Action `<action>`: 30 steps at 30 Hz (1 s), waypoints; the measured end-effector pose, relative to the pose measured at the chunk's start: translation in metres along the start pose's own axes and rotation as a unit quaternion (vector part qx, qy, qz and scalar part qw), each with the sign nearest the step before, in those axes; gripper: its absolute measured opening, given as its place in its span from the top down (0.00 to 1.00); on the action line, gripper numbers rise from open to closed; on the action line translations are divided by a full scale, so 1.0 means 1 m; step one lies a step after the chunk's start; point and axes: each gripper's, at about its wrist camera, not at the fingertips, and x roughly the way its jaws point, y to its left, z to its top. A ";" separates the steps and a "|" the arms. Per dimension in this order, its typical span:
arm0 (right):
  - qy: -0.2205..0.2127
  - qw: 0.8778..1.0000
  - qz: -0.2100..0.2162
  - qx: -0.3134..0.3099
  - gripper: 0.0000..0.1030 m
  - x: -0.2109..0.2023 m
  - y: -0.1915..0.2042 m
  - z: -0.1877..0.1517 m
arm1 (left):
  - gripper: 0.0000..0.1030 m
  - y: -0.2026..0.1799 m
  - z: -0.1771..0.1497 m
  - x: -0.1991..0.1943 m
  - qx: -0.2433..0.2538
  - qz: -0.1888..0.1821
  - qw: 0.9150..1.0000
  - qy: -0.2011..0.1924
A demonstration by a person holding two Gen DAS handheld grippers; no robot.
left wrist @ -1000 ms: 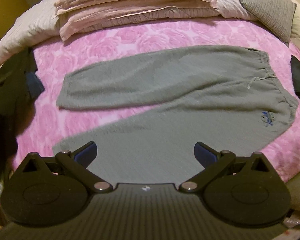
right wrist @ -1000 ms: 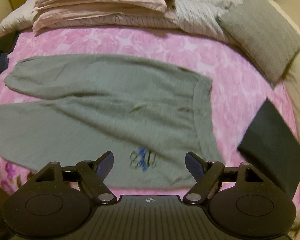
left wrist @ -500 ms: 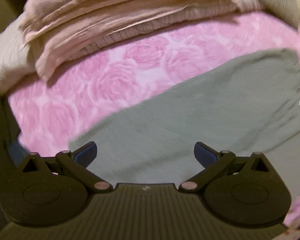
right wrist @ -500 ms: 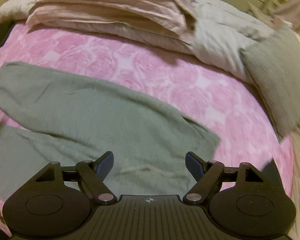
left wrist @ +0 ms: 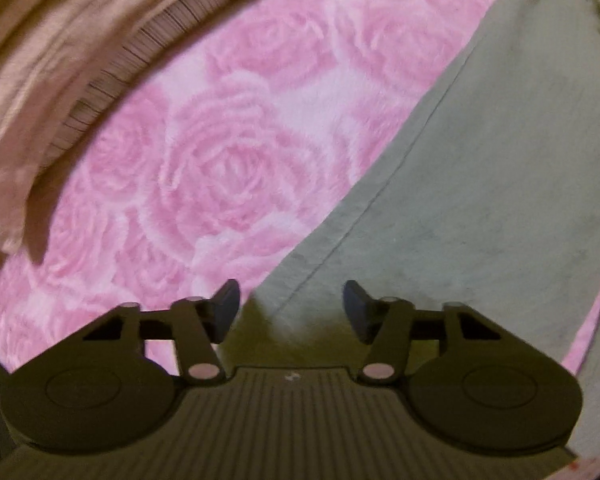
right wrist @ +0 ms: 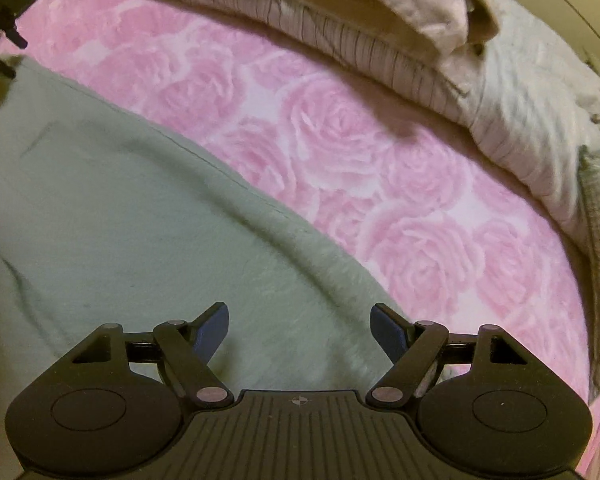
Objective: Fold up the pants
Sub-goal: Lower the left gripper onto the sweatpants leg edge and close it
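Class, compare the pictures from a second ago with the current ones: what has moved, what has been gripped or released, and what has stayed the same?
Both grippers have moved down and forward toward the far edge of the grey pants. The left gripper now straddles that edge with its jaws narrowed but still open; the right gripper sits low over the fabric, also narrowed but open. Nothing is gripped yet. The pants stay flat on the pink rose blanket, bedding behind unchanged.

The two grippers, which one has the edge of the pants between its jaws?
The left gripper: the seamed edge of the green pants runs between its open jaws. The right gripper has only flat fabric there.
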 end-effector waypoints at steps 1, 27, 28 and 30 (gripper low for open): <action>0.000 1.000 0.000 -0.004 0.27 0.006 -0.003 0.000 | 0.55 0.003 0.002 0.005 0.005 -0.004 1.000 0.006; 0.052 0.996 0.014 -0.070 0.27 0.047 -0.117 -0.039 | 0.97 -0.061 -0.003 -0.057 0.105 0.083 0.991 0.025; 0.051 0.996 0.023 -0.064 0.27 0.051 -0.123 -0.039 | 0.97 -0.063 -0.005 -0.061 0.103 0.088 0.991 0.022; 0.049 0.996 0.051 -0.052 0.28 0.059 -0.134 -0.038 | 0.97 -0.069 -0.010 -0.069 0.097 0.097 0.990 0.021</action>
